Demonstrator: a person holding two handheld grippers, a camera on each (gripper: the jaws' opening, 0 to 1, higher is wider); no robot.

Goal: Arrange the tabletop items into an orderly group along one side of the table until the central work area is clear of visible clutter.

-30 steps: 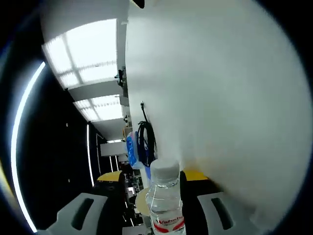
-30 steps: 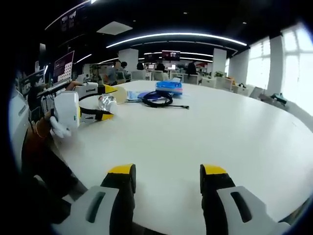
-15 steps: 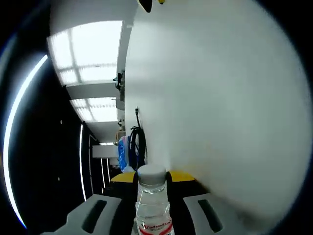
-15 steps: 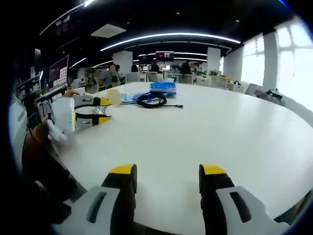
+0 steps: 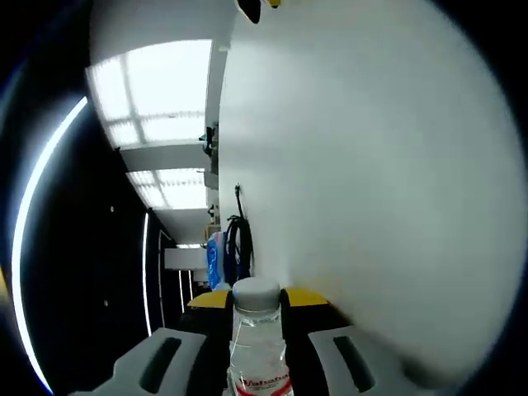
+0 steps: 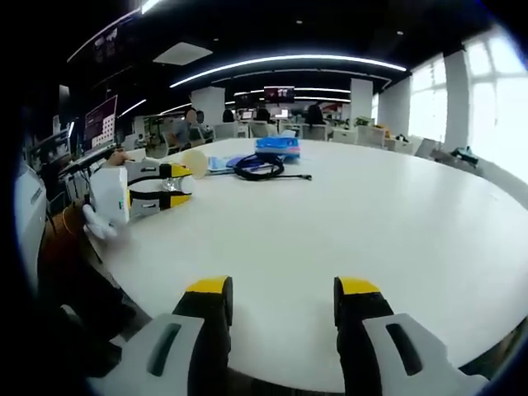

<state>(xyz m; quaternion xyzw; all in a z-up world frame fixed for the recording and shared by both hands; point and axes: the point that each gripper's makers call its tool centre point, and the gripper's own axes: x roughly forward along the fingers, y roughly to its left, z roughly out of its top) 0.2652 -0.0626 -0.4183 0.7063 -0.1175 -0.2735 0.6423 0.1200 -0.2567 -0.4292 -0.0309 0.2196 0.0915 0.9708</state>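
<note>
In the left gripper view, which is rolled on its side, a clear water bottle (image 5: 256, 334) with a white cap and red label stands between my left gripper's (image 5: 256, 299) yellow-tipped jaws, which are shut on it. The right gripper view shows that left gripper (image 6: 148, 186) near the table's left edge, bottle (image 6: 171, 186) lying sideways in it. My right gripper (image 6: 281, 290) hovers open over the near edge of the white table (image 6: 388, 214), nothing between its jaws.
A coiled black cable (image 6: 261, 169) (image 5: 241, 246) and a blue packet (image 6: 277, 147) (image 5: 215, 260) lie at the table's far side. A pale round disc (image 6: 196, 161) and a flat blue sheet (image 6: 226, 162) sit beside them. Office desks and people fill the background.
My left gripper's jaws have drawn closer together around the bottle. In the right gripper view the left gripper has shifted slightly with the bottle. The right gripper stays open.
</note>
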